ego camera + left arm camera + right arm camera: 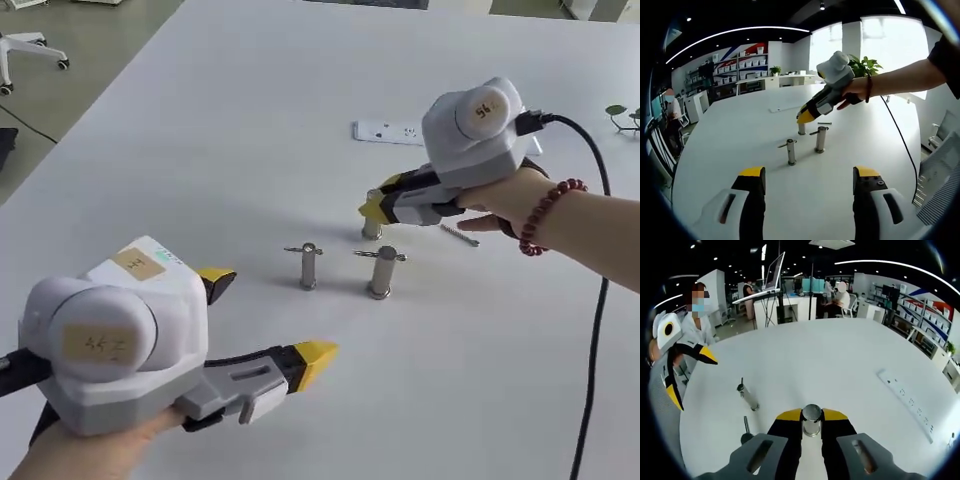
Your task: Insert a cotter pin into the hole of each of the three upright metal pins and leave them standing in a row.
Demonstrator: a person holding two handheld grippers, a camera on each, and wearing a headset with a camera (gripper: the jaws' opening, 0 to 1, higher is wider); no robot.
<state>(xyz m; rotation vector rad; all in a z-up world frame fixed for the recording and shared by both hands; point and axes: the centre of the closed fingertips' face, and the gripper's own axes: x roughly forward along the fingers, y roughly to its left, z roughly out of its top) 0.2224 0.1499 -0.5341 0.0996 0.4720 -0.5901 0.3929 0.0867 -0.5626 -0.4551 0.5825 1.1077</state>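
— What about the right gripper [376, 208]?
— Its jaws pinch the far pin [811, 423] near its top. The pin stands upright on the table [300, 120].
— And the left gripper [809, 174]?
— Its jaws are spread with nothing between them, and it is held above the table's near side.
— The rest?
— Between the grippers the left pin [309, 268] and the right pin [380, 274] stand upright side by side. Each has a cotter [298, 249] crosswise through its top. A loose cotter [460, 235] lies just beside the right hand [505, 198].

Open-plan office: shelves [750, 62] of storage bins, desk [760, 296] with monitor [775, 270], big white table [200, 130].
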